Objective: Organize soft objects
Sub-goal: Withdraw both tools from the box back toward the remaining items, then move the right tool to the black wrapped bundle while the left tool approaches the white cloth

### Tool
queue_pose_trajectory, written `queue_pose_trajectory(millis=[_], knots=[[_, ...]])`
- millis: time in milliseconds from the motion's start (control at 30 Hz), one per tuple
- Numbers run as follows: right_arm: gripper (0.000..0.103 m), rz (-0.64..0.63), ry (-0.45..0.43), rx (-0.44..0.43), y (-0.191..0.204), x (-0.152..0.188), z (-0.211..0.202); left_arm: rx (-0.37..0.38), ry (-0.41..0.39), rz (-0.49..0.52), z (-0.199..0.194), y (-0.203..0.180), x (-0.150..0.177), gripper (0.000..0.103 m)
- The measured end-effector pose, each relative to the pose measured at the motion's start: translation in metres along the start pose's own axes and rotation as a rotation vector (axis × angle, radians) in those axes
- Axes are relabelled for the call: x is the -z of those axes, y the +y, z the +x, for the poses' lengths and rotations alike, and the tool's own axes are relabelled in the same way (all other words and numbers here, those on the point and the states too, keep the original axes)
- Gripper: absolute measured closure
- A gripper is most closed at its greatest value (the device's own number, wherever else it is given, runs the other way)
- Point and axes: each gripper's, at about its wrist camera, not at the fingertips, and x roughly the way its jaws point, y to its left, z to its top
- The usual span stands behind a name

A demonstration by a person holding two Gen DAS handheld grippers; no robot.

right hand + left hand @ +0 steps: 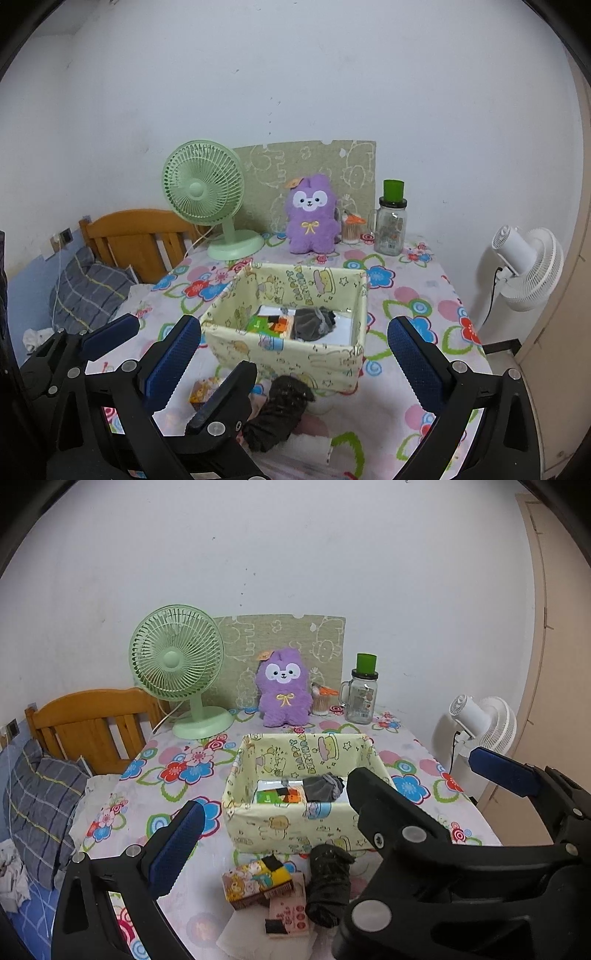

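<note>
Landmark: yellow cartoon-print box [284,354], open-topped, mid-worktop [417,295].
Box contents: grey rolled sock [314,324] at the right of the floor; colourful folded item [269,324] to its left; bare white floor shows toward the far wall.
Next soft object: black rolled sock [277,417], lying on the worktop just in front of the box's near wall, tilted, its upper end close to that wall.
Neighbours: patterned folded pieces [266,890] touching the black sock's left side, also in front of the box.
Left tongs [332,805]: spread wide, holding nothing, hovering in front of the box over the loose pile.
Right tongs [291,354]: spread wide, empty, aimed at the box's near wall with the black sock below and between the pads.
Step in hand (judgement): picking up the black sock for the box.
Method advice: descend straight over the roll's middle, pinch across its short width so it stays rolled, avoid catching the patterned pieces, lift clear of the box's near wall before moving inward, release over the bare floor patch.
Risk: soft box wall may fold if nudged.
</note>
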Motion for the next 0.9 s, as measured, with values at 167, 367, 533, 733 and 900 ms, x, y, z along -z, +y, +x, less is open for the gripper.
queue_pose_trajectory(millis=[167,367,533,733,900], knots=[[0.001,-0.001,0.005,0.065,0.004,0.012,-0.007,0.004,0.008,-0.001,-0.003,-0.001,0.012,0.000],[0.001,0.006,0.013,0.035,0.003,0.026,-0.010,-0.004,0.012,0.000,-0.011,-0.002,0.025,0.000],[0.001,0.006,0.028,0.024,0.004,0.039,-0.011,-0.009,0.021,-0.002,-0.013,-0.003,0.038,0.000],[0.001,0.001,0.052,0.023,0.006,0.056,-0.009,0.010,0.047,-0.010,-0.011,-0.003,0.056,0.000],[0.001,-0.003,0.053,0.018,0.007,0.069,-0.008,0.016,0.061,-0.016,-0.009,-0.003,0.068,0.000]])
